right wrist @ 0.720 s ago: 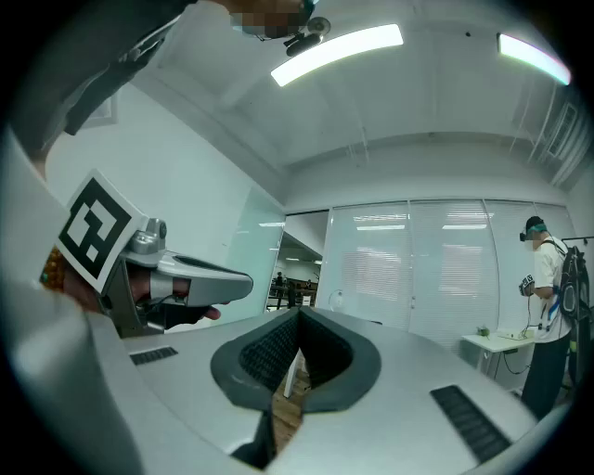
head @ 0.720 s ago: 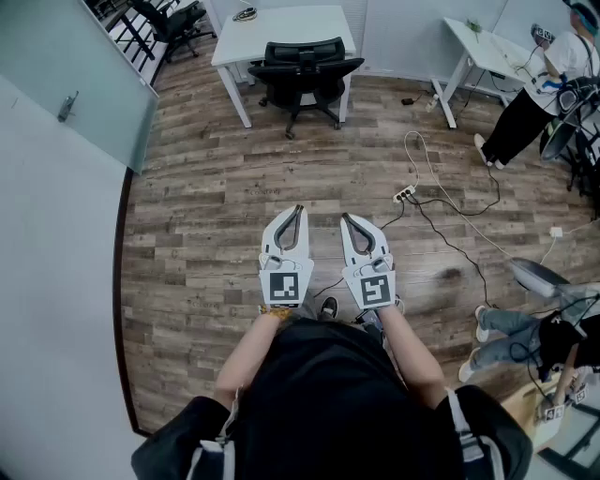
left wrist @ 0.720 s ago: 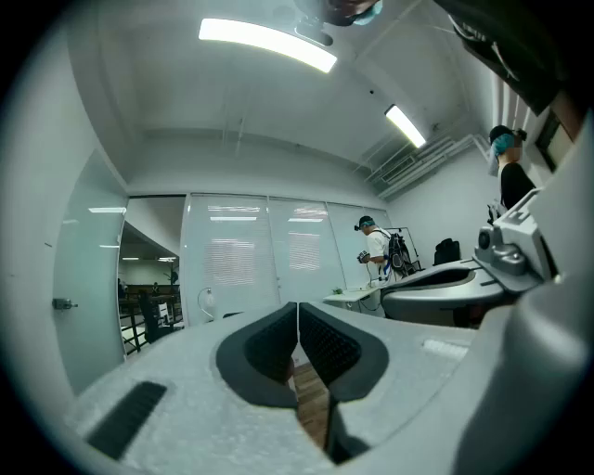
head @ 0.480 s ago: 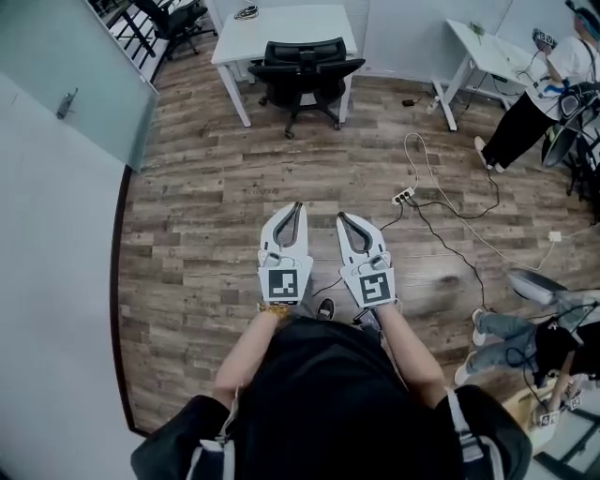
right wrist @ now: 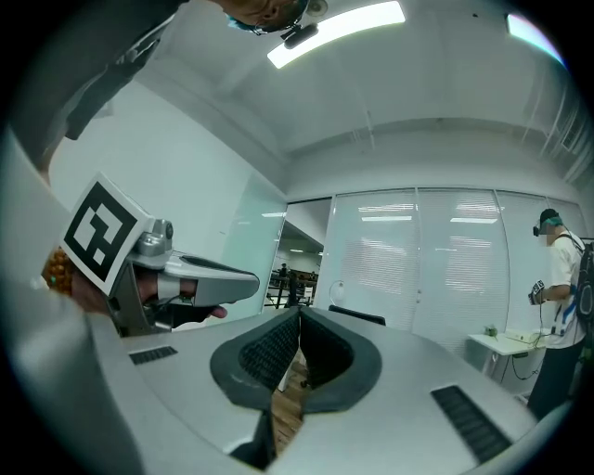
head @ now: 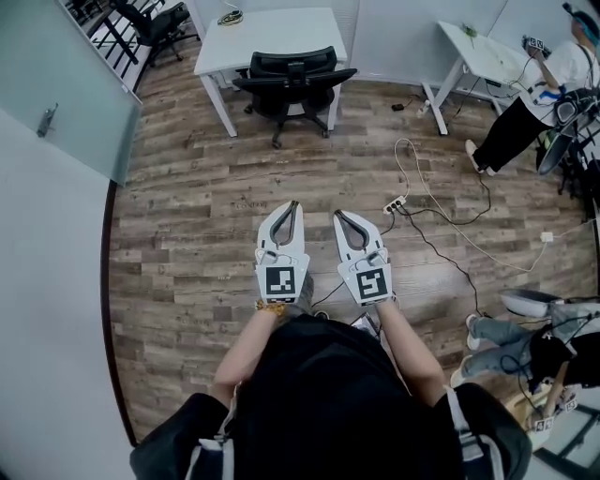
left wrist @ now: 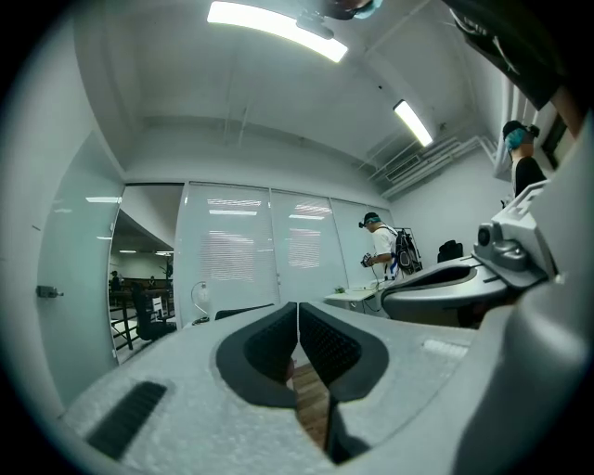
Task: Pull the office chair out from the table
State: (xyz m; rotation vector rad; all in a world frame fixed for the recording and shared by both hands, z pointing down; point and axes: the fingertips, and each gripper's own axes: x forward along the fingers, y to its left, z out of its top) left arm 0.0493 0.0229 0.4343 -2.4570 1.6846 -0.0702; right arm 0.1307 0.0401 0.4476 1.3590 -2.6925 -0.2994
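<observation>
Just in front of the person's chest, the left gripper [head: 293,206] and the right gripper [head: 338,216] are held level, side by side and slightly apart. Each has its jaws pressed together with nothing between them. Under and beyond their tips lies wood-plank floor [head: 187,234]. A white power strip [head: 395,203] and its trailing cables [head: 450,244] lie just right of the right gripper. Well ahead across the floor, the black office chair [head: 292,80] stands pushed in at the near edge of the white table [head: 272,33]. Its backrest faces the person and its wheeled base shows on the planks, and both grippers are well apart from it. Left of the table runs a frosted glass partition [head: 66,84], with another dark chair [head: 155,19] at its far end. At far right stands a second white table [head: 478,47], and beside it a bystander [head: 534,103] in a white top and black trousers.
</observation>
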